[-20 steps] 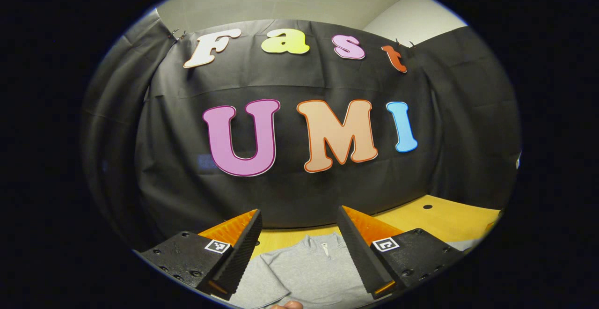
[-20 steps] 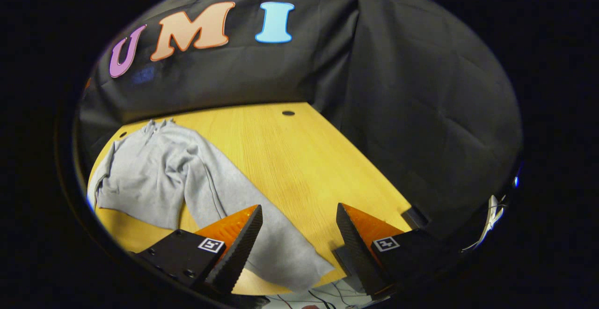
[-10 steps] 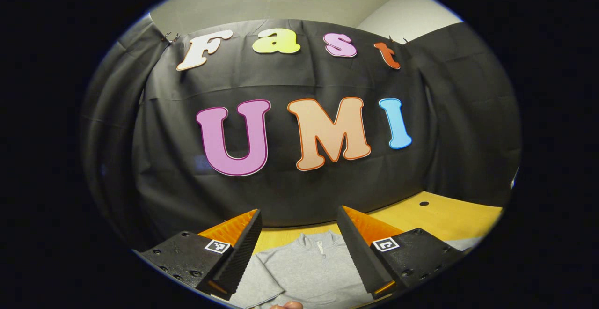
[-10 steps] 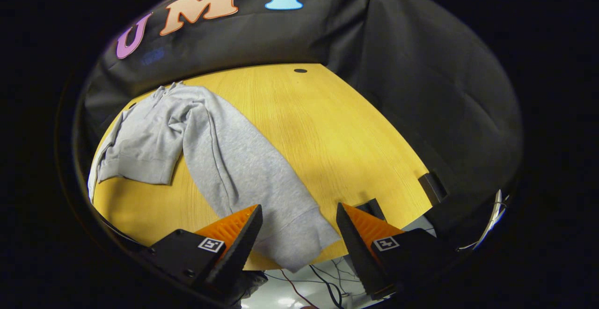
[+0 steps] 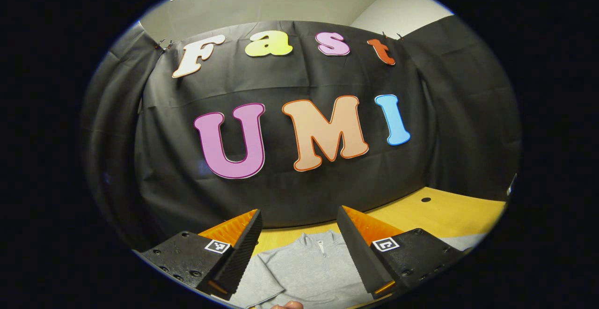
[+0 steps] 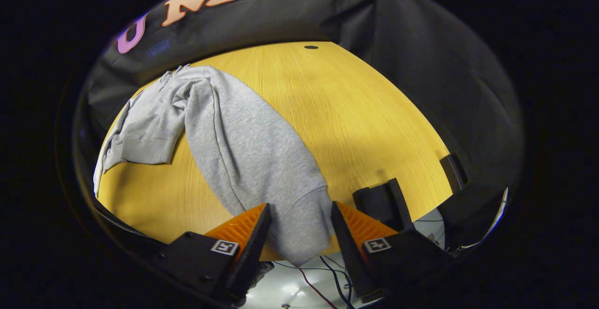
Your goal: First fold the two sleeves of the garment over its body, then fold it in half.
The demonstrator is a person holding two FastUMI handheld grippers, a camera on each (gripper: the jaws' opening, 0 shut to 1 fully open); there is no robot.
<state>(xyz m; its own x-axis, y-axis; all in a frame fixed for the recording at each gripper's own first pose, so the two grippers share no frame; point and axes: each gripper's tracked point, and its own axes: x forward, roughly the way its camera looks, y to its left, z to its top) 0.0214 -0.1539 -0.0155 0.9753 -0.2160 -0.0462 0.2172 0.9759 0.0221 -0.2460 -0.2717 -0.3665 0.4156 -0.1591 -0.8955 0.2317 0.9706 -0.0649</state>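
In the right gripper view, a soft grey sweatshirt (image 6: 224, 126) sprawls across the yellow wood-grain desk (image 6: 365, 112), one sleeve's ribbed cuff (image 6: 304, 227) between the right gripper's (image 6: 299, 234) parted fingers at bottom centre. The left gripper (image 5: 299, 248), fingers apart and empty, frames the zip collar (image 5: 320, 243).

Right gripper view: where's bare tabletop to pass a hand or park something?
Free: the wide wood table between the sleeve and the black cloth wall, and a smaller patch near the edge below the garment's folded body. Crowded: the near edge, where the right claw straddles the cuff beside a black clamp.
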